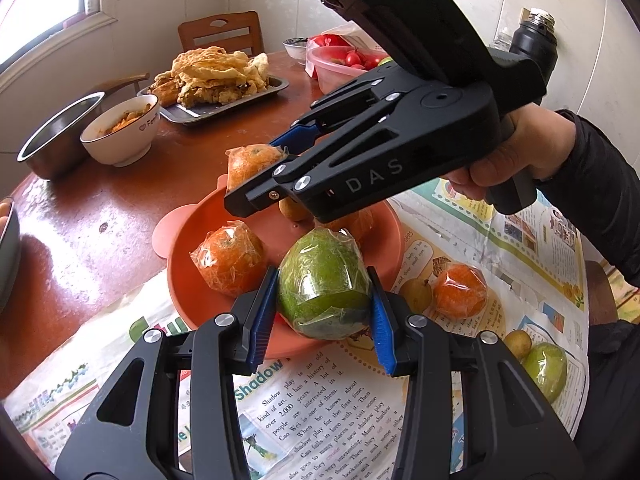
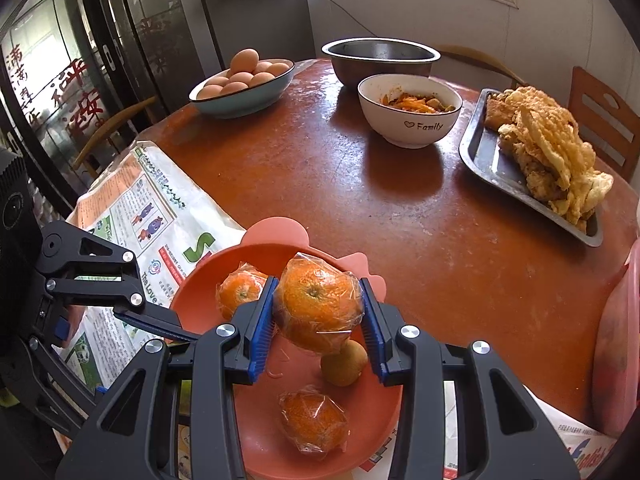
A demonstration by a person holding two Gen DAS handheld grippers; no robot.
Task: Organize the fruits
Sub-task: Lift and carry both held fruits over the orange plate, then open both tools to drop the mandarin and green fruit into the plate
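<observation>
An orange-red plate (image 1: pixel 192 280) lies at the near table edge, partly on newspaper. My left gripper (image 1: pixel 324 308) is shut on a wrapped green fruit (image 1: pixel 324 280) above the plate's near rim. My right gripper (image 2: pixel 318 316) is shut on a wrapped orange (image 2: pixel 318 304) held above the plate (image 2: pixel 372 412); it also shows in the left wrist view (image 1: pixel 264 176) over the plate's far side. On the plate lie wrapped oranges (image 1: pixel 230 258) (image 2: pixel 314 420) and a small brown fruit (image 2: pixel 344 362). On the newspaper lie another wrapped orange (image 1: pixel 460 290), a green fruit (image 1: pixel 546 368) and small yellow fruits (image 1: pixel 416 294).
On the brown round table stand a white bowl of food (image 2: pixel 408 110), a steel bowl (image 2: pixel 380 60), a bowl of eggs (image 2: pixel 240 88), a tray of fried food (image 2: pixel 536 160) and a pink box of tomatoes (image 1: pixel 344 64). Wooden chairs (image 1: pixel 222 32) stand around it.
</observation>
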